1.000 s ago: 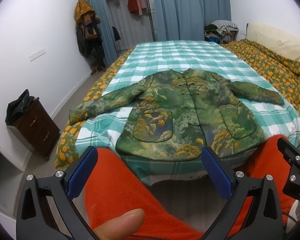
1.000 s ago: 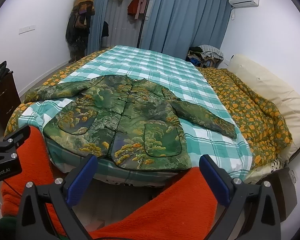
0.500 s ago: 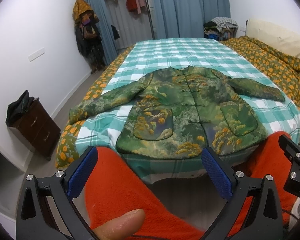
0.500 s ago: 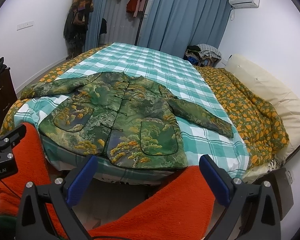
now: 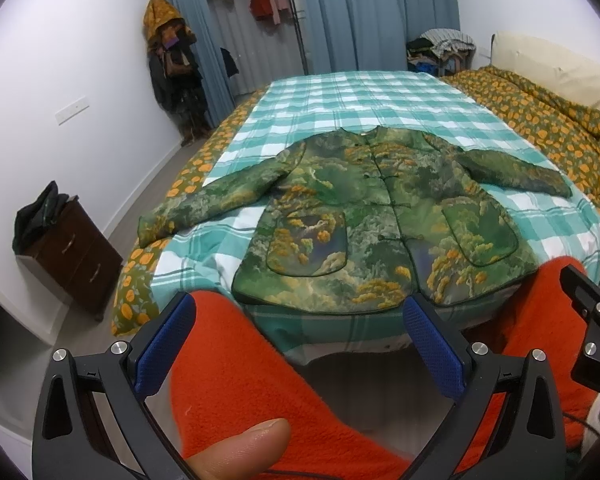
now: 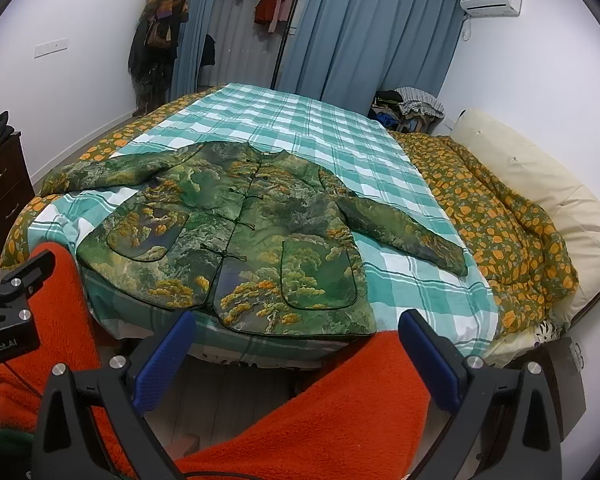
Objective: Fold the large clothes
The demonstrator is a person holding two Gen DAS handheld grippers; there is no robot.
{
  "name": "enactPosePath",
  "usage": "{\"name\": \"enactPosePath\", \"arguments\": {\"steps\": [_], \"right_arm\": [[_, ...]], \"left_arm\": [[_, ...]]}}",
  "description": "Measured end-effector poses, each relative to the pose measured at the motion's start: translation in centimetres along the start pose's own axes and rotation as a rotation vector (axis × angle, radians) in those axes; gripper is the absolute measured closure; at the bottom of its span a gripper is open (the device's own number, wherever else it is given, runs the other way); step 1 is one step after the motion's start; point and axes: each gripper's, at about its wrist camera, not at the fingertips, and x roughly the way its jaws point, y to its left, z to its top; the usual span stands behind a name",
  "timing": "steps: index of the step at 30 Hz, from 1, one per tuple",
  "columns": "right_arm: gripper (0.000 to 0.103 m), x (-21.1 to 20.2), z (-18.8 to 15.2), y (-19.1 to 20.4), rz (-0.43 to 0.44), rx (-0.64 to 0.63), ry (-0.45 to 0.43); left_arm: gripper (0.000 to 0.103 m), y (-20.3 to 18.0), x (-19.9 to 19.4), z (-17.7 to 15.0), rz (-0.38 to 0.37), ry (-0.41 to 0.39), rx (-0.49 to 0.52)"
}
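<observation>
A green padded jacket (image 5: 380,216) (image 6: 236,236) with orange tree print lies flat and face up on the teal checked bedspread (image 5: 364,96) (image 6: 300,124), both sleeves spread out to the sides, its hem at the near bed edge. My left gripper (image 5: 300,320) is open, blue pads wide apart, held short of the hem with nothing between them. My right gripper (image 6: 296,336) is open too, just before the hem's right part. A thumb (image 5: 240,452) shows at the bottom of the left wrist view.
The person's legs in orange fleece (image 5: 244,376) (image 6: 324,408) fill the foreground below both grippers. An orange-flowered quilt (image 6: 500,216) and cream headboard (image 6: 540,184) lie right of the spread. A dark drawer cabinet (image 5: 72,252) stands left of the bed, clothes hang at the back.
Both grippers have moved a little closer to the bed, so the jacket looks larger and lower in view. Both stay open.
</observation>
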Motion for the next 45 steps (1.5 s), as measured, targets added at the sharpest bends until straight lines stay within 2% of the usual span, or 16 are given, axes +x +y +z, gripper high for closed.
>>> {"name": "enactPosePath", "arguments": {"steps": [31, 45], "right_arm": [[0.000, 0.2, -0.5, 0.9, 0.006, -0.017, 0.007], [0.000, 0.4, -0.6, 1.4, 0.008, -0.017, 0.009]], "left_arm": [[0.000, -0.7, 0.4, -0.1, -0.014, 0.035, 0.016], [0.000, -0.2, 0.4, 0.0, -0.149, 0.046, -0.032]]}}
